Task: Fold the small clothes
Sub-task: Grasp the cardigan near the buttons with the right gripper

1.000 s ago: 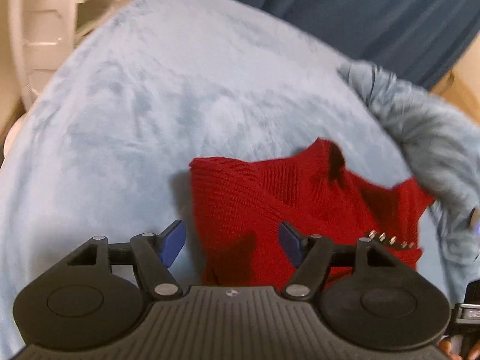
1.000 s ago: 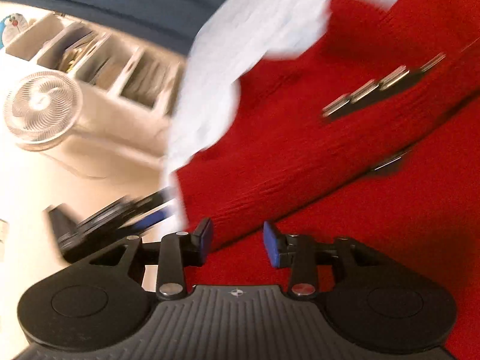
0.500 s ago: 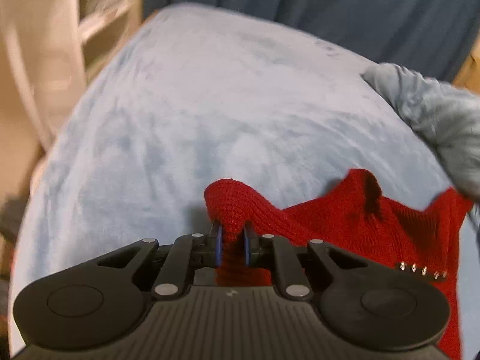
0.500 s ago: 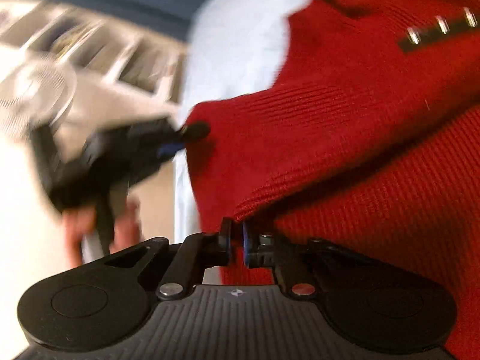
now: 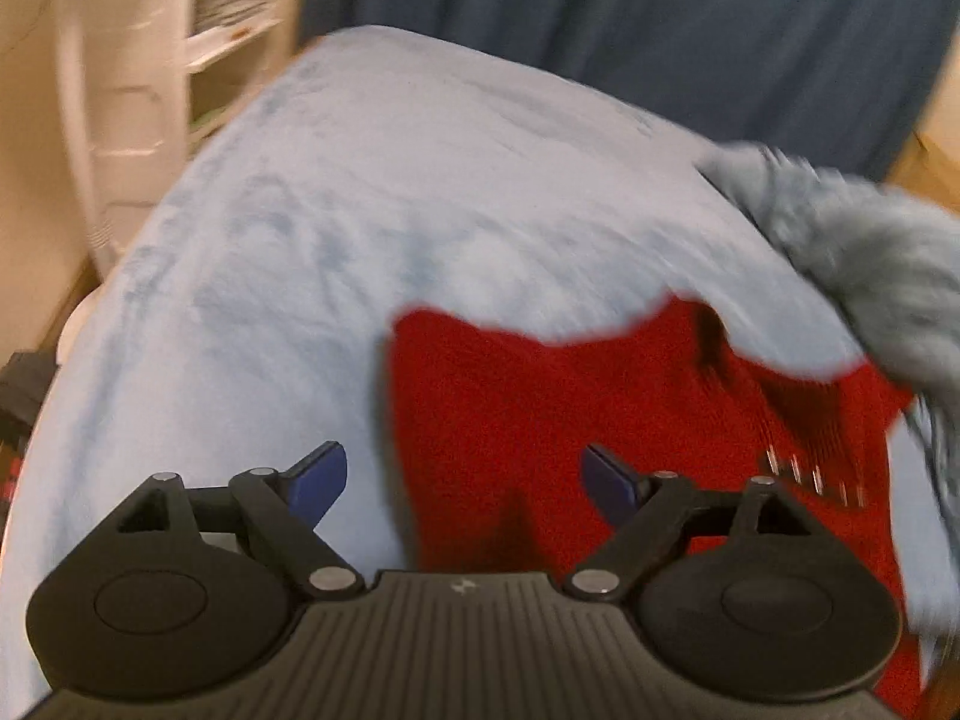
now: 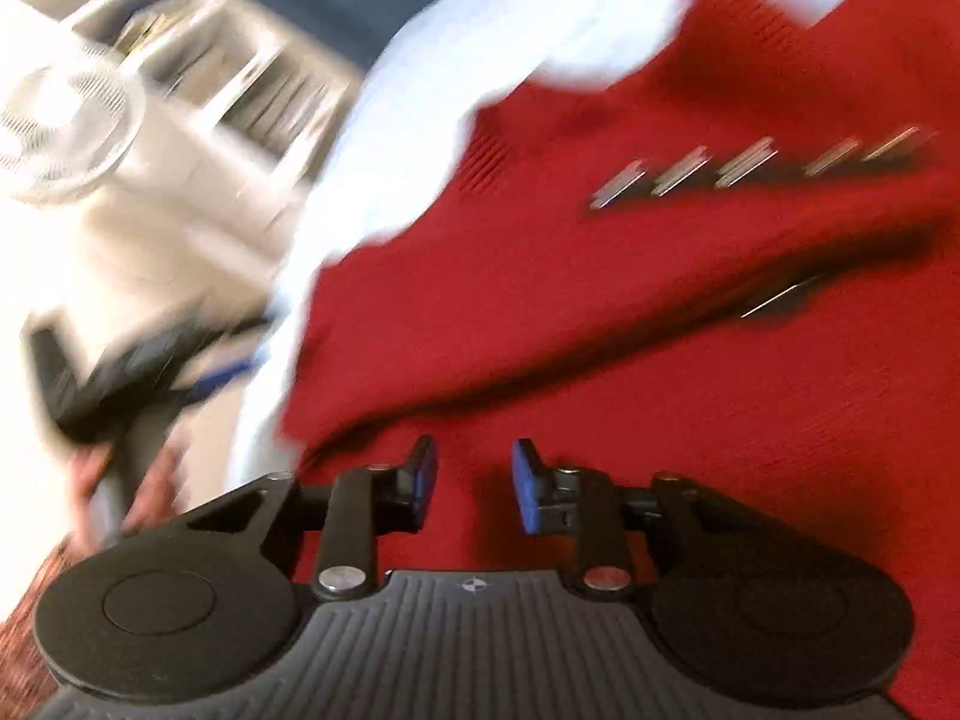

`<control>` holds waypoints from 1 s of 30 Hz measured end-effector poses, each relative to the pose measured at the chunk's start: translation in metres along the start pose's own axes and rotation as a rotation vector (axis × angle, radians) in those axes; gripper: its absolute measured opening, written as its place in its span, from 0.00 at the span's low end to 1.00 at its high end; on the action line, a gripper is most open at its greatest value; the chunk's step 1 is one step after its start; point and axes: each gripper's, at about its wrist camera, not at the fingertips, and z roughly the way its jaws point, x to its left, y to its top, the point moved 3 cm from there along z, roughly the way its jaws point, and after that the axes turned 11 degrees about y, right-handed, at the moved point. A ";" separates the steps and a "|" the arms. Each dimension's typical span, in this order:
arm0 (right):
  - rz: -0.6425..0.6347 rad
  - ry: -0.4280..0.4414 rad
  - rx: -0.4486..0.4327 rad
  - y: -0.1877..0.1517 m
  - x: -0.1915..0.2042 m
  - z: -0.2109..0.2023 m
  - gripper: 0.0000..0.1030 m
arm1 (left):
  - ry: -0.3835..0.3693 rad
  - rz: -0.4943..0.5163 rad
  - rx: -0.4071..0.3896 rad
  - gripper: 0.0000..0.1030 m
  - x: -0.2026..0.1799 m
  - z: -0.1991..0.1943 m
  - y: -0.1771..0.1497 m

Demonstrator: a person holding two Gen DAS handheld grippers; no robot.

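A red knit garment (image 5: 570, 408) lies folded on the light blue blanket (image 5: 420, 192). It fills most of the right wrist view (image 6: 660, 300), with a row of metal snaps (image 6: 744, 171) on it. My left gripper (image 5: 462, 480) is open and empty, just above the garment's left edge. My right gripper (image 6: 471, 480) is open and empty, right over the red fabric near a folded edge. The left gripper also shows, blurred, at the left of the right wrist view (image 6: 150, 360), held by a hand.
A grey fluffy garment (image 5: 864, 240) lies at the blanket's right edge. A white fan (image 6: 66, 126) and white shelves (image 5: 228, 18) stand to the left. A dark blue curtain (image 5: 660, 18) hangs behind.
Half a second ago both grippers were shut on the red garment's edge. Now both have opened and let it go, and the fabric lies flat. Both views are blurred by motion.
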 end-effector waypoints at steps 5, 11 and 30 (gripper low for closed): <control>-0.026 -0.212 -0.142 0.036 -0.057 -0.025 0.39 | 0.176 0.212 0.011 0.84 -0.024 0.029 -0.050; -0.132 -0.231 -0.036 0.043 -0.075 -0.018 0.38 | 0.136 0.074 0.012 0.85 0.000 0.013 -0.058; -0.213 -0.246 -0.042 0.083 -0.035 -0.019 0.06 | 0.109 -0.081 0.036 0.50 -0.012 0.020 -0.046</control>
